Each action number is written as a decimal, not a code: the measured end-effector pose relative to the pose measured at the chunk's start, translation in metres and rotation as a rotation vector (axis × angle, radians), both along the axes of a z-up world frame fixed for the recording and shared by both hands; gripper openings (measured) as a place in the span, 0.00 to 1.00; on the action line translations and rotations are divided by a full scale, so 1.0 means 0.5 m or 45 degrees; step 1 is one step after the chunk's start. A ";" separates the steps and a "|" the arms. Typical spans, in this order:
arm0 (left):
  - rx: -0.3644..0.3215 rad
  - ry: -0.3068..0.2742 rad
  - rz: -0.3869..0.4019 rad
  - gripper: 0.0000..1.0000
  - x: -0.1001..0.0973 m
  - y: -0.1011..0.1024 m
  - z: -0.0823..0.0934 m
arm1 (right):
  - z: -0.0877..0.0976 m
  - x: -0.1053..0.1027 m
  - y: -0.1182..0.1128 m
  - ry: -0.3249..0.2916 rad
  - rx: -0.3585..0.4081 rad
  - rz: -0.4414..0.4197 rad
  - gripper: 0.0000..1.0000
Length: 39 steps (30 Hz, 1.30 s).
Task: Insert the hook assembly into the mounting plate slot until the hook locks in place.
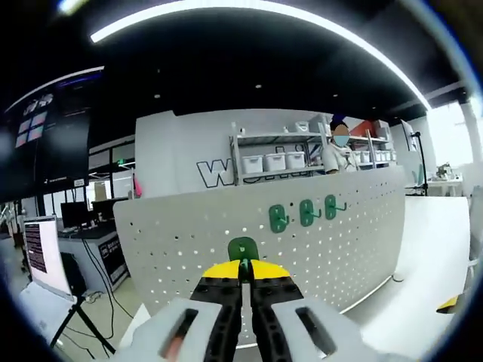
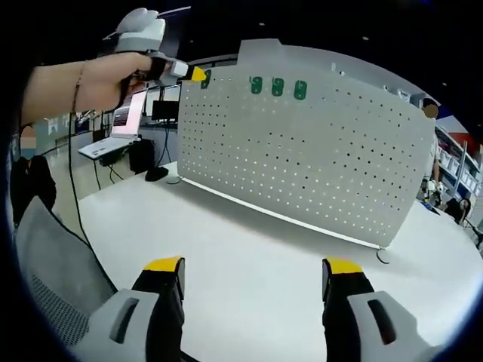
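Observation:
A white pegboard plate [image 1: 226, 234] [image 2: 302, 151] stands upright on the white table [image 2: 249, 241]. Three green hooks [image 1: 306, 213] [image 2: 278, 87] hang in a row near its top edge. My left gripper [image 1: 243, 273] is shut on another green hook [image 1: 243, 247], held close in front of the board's holes. In the right gripper view a hand holds that left gripper [image 2: 198, 74] at the board's upper left corner, the green hook [image 2: 205, 78] at its tip. My right gripper [image 2: 254, 271] stands open over the table, well back from the board, with nothing between its fingers.
A laptop [image 1: 41, 253] [image 2: 113, 132] sits on a stand to the left of the board, with cables below. Shelves with white bins [image 1: 275, 160] and a person [image 1: 341, 147] are behind the board. A cable end [image 2: 383, 256] lies by the board's right foot.

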<state>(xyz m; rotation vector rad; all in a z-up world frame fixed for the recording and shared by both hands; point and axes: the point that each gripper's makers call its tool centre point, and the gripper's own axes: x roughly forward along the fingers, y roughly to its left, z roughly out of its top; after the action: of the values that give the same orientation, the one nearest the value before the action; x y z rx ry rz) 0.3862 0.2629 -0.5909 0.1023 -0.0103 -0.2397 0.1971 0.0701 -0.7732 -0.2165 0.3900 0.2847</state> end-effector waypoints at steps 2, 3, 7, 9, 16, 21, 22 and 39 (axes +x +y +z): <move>-0.006 -0.001 -0.002 0.01 0.009 -0.001 0.000 | -0.002 0.000 0.002 0.004 0.000 0.006 0.71; 0.004 -0.008 0.000 0.01 0.013 -0.003 0.002 | -0.003 0.000 0.003 0.008 -0.001 0.008 0.71; 0.013 -0.021 0.001 0.01 0.027 -0.010 0.006 | -0.002 0.001 0.002 0.008 0.001 0.005 0.70; 0.010 -0.027 0.002 0.01 0.034 -0.012 0.008 | -0.003 0.000 0.003 0.009 -0.002 0.011 0.70; 0.011 -0.056 0.003 0.01 0.067 -0.030 0.027 | -0.002 0.001 -0.003 0.006 0.000 -0.003 0.69; 0.017 -0.087 0.004 0.01 0.085 -0.033 0.040 | 0.006 0.001 -0.001 -0.013 0.015 -0.002 0.70; 0.017 -0.088 0.005 0.01 0.088 -0.034 0.040 | 0.008 0.001 -0.001 -0.019 0.020 -0.001 0.70; 0.015 -0.123 0.068 0.01 0.141 -0.051 0.051 | 0.010 0.002 -0.001 -0.021 0.040 -0.002 0.68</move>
<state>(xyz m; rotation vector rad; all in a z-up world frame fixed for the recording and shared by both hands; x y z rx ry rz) 0.4569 0.2372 -0.5653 0.1254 -0.1025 -0.1812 0.1979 0.0696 -0.7683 -0.1880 0.3688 0.2868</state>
